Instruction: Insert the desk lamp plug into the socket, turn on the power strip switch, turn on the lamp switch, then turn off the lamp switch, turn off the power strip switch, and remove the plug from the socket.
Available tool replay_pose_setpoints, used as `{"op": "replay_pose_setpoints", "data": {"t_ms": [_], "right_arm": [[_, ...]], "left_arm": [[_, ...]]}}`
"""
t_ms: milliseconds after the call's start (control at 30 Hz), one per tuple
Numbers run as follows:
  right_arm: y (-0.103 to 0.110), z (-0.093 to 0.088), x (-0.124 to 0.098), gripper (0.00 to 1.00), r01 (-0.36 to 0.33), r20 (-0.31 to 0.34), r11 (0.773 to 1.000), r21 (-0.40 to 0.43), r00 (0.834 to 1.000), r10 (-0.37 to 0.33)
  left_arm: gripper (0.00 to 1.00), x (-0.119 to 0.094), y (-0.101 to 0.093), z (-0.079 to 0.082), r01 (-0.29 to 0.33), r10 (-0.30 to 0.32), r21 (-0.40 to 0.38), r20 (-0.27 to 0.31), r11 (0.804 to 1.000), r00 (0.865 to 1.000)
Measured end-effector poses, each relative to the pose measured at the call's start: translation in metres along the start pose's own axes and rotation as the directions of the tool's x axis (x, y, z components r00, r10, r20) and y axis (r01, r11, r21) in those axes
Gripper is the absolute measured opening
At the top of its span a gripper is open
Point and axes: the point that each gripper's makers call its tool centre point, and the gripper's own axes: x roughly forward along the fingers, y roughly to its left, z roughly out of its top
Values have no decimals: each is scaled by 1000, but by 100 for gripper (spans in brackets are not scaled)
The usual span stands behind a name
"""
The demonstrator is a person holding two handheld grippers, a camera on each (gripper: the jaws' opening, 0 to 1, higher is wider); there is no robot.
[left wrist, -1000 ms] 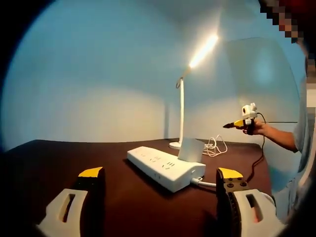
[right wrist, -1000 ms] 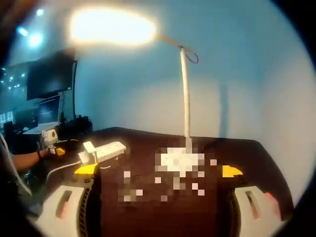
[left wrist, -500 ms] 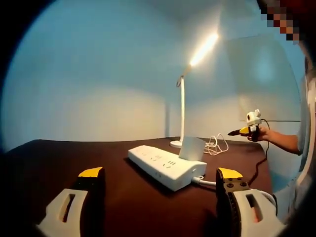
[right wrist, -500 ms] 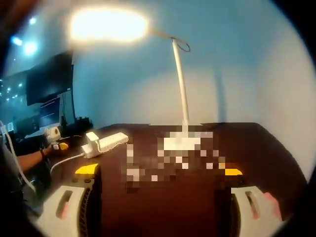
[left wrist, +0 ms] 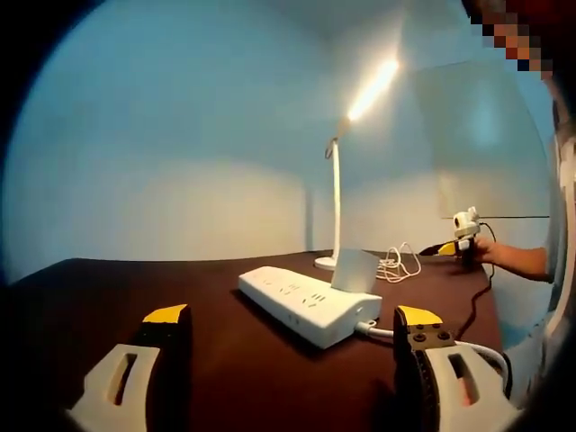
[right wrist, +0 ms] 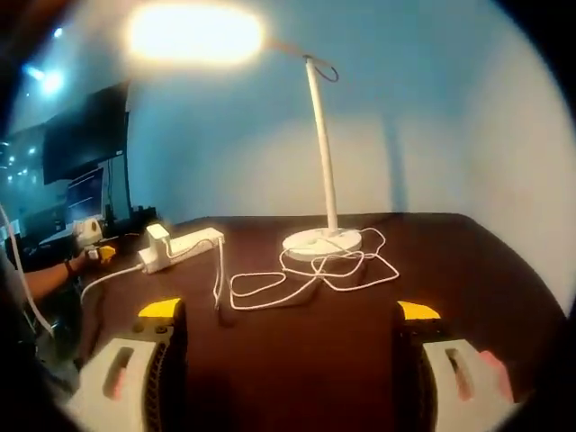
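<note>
Dark table (right wrist: 297,351) holds lit desk lamp (right wrist: 319,135) and unlabelled power strip (left wrist: 306,304); both grippers spread wide, empty.

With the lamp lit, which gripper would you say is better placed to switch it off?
Probably the right gripper: the lamp base lies just ahead of its open jaws, while the left gripper faces the power strip.

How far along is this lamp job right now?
About halfway. The lamp is lit and its plug sits in the power strip, so plugging in and both switch-ons look done. Both grippers hover open, holding nothing. Left: lamp off, strip off, unplug.
</note>
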Motion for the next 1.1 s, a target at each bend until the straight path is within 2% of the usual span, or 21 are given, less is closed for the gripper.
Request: {"op": "replay_pose_setpoints", "data": {"t_ms": [233,700,800,1100], "right_arm": [[-2,-3,2,94,-5,0,999,-39,1000,5],[-6,-9,-1,91,1,4,999,-43,1000,-1],[-8,-10,0,89,16,-4,998,-57,1000,-16],[-6,-16,2,89,-1,-36,997,-72,999,-2]], "left_arm": [[89,0,0,-2,0,0,5,-9,1000,1000],[88,1,-1,-5,4,-4,9,-28,1000,1000],[88,1,-1,-5,5,-5,11,-24,1000,1000],[89,1,0,-6,1,0,12,-30,1000,1000]]}}
